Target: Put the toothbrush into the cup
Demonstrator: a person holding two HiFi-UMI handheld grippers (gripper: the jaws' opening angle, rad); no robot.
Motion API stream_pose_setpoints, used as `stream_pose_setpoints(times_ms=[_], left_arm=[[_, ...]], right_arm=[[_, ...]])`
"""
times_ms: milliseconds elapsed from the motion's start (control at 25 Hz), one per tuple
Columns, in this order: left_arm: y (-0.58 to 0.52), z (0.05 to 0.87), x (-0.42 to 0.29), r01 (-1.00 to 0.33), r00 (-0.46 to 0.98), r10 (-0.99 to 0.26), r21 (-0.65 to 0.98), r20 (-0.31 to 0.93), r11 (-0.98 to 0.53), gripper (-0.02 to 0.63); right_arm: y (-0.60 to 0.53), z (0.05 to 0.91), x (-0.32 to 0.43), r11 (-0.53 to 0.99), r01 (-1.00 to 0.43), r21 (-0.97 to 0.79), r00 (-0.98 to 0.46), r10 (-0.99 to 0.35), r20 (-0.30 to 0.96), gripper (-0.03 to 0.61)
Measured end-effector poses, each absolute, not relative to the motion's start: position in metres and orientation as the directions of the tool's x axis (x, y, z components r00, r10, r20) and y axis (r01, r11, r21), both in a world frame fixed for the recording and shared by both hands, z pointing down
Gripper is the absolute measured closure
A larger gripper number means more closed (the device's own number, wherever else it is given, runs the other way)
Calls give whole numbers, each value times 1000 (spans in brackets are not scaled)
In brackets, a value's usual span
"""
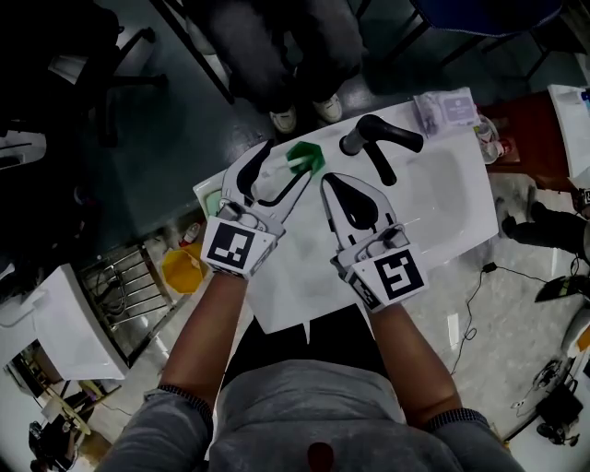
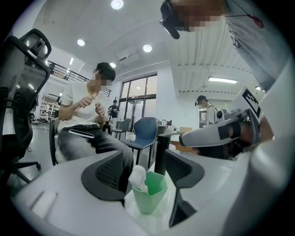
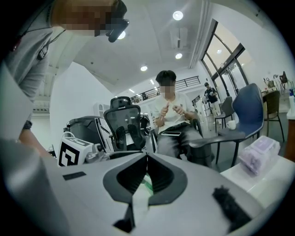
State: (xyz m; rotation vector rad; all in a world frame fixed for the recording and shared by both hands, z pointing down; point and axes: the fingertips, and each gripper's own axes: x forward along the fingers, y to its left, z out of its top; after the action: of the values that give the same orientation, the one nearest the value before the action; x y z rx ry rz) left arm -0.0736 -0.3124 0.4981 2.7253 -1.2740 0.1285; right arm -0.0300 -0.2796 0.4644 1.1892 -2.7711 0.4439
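Left gripper view: toothbrush [image 2: 137, 177] in cup [image 2: 150, 196], just beyond parted jaws.

We see a white counter [image 1: 442, 212] over a dark grey-green floor [image 1: 138, 175], w/ paler floor and a cable [image 1: 479, 277] at lower right. A wire rack [image 1: 129, 290] sits lower left. In the left gripper view: white ceiling w/ round lights [image 2: 116, 4] up top, tall dark-framed windows [image 2: 138, 97] at centre, a blue chair [image 2: 145, 131] below them. In the right gripper view: a black mesh office chair [image 3: 123, 122], centre-left.
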Motion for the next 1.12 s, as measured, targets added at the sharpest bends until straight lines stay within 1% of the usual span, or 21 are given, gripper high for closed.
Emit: stream_pose_setpoints(times_ms=[320,440,520,760,840,920,1040,1120], left_arm=[[-296,450,-80,-777,629,-770,51,110,-628,353],[-282,424,-83,-779,625,-775,23,88,-626,374],[-269,409,-85,-780,625,-775,35,95,-624,392],[-231,369,-87,-760,650,-756,78,78,-646,493],[-215,361,-84,-752,659,-747,90,92,-653,510],[-200,354,-82,-749,662,-743,92,99,-656,547],[-180,344,-78,-748,664,-740,119,109,-653,580],[-167,339,-76,-744,668,-734,127,121,-656,614]], right_arm=[[-271,425,-31,696,-698,-171,-716,-678,166,563],[-265,410,-29,717,-678,-162,-735,-659,160,563],[-256,401,-28,733,-662,-157,-750,-642,162,563],[-224,378,-26,777,-615,-138,-787,-590,183,563],[-210,371,-28,792,-595,-137,-801,-569,185,563],[-195,363,-29,806,-576,-140,-814,-550,184,563],[-175,347,-28,823,-551,-136,-831,-527,177,563],[-165,336,-28,838,-530,-126,-844,-508,170,563]])
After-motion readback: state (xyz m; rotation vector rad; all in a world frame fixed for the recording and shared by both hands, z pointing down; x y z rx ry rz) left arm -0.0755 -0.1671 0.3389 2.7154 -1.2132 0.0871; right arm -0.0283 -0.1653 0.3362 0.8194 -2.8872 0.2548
